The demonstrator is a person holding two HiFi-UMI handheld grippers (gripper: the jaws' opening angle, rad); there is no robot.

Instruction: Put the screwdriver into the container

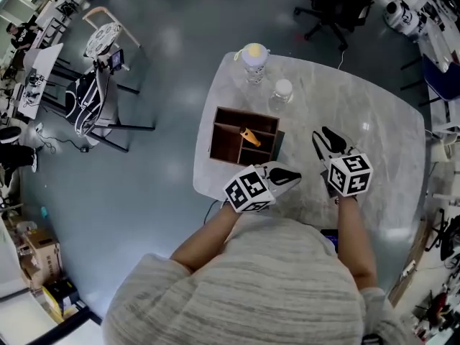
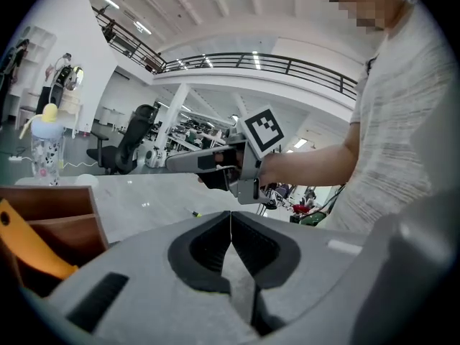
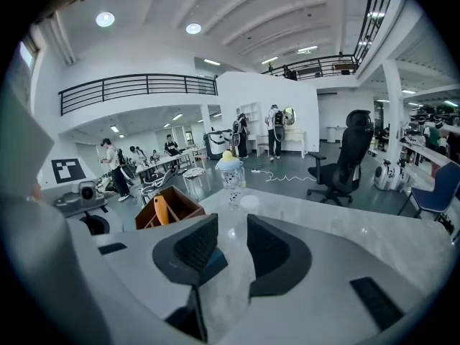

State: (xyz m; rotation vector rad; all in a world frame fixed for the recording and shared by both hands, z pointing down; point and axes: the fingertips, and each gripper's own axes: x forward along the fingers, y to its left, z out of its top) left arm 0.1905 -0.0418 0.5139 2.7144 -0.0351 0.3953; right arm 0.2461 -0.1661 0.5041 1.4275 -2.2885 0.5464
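The screwdriver (image 1: 249, 136) is in the container (image 1: 215, 131). Its orange handle sits tilted among the wooden dividers, near the middle of the box, and neither tool is touching it. The container stands at the left edge of the marble bench (image 1: 359, 106).

The left tool (image 1: 293, 177) hovers just in front of the container's near right corner, pointing across the bench toward the right. Its jaws are pressed together, pad against pad, with nothing caught between them.

The right tool (image 1: 321, 136) is further right, clear of the container and angled up and a little left. Its jaws stand apart, and only bare marble shows through the gap. In the right gripper view, the orange handle pokes up out of the box beyond the left jaw.

Beyond the container stand two bottles. A baby bottle (image 1: 254, 57) with a yellow top is near the far edge. A clear bottle (image 1: 282, 90) with a white cap is closer in, just past the container's far right corner.
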